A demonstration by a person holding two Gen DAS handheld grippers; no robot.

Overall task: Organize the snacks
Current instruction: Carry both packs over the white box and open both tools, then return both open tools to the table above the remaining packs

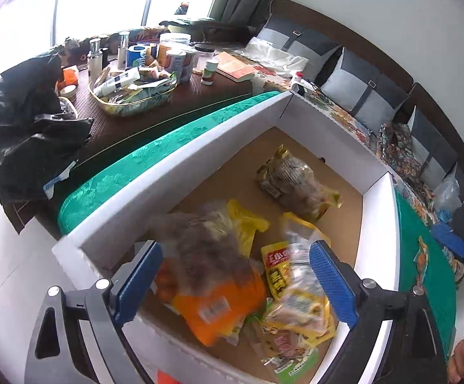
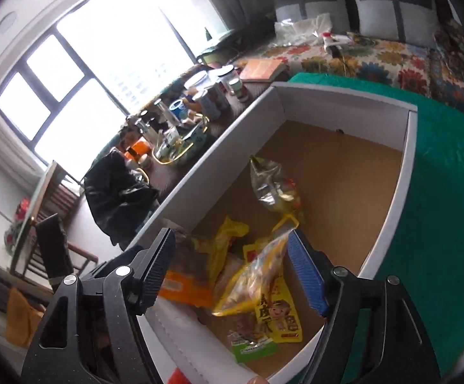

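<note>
A white box (image 1: 174, 172) (image 2: 344, 96) with a brown cardboard floor stands on a green cloth and holds several snack bags. My left gripper (image 1: 235, 281) is open over its near end. A blurred orange bag (image 1: 219, 307) (image 2: 180, 288) lies loose between the blue fingers, touching neither pad. My right gripper (image 2: 232, 270) is also open, with a blurred yellow bag (image 2: 251, 278) (image 1: 299, 304) slanting between its fingers. Beneath lie a yellow cartoon packet (image 2: 276, 316) and a green packet (image 2: 254, 348). A gold-and-clear bag (image 1: 296, 182) (image 2: 273, 185) rests farther in.
Behind the box a dark table carries a basket (image 1: 132, 99), jars, bottles and a book. A black bag (image 1: 30, 134) slumps at the table's left end. A flowered bedspread (image 2: 376, 60) with grey pillows lies to the right. A loose packet (image 1: 420, 256) sits on the green cloth (image 2: 449, 166).
</note>
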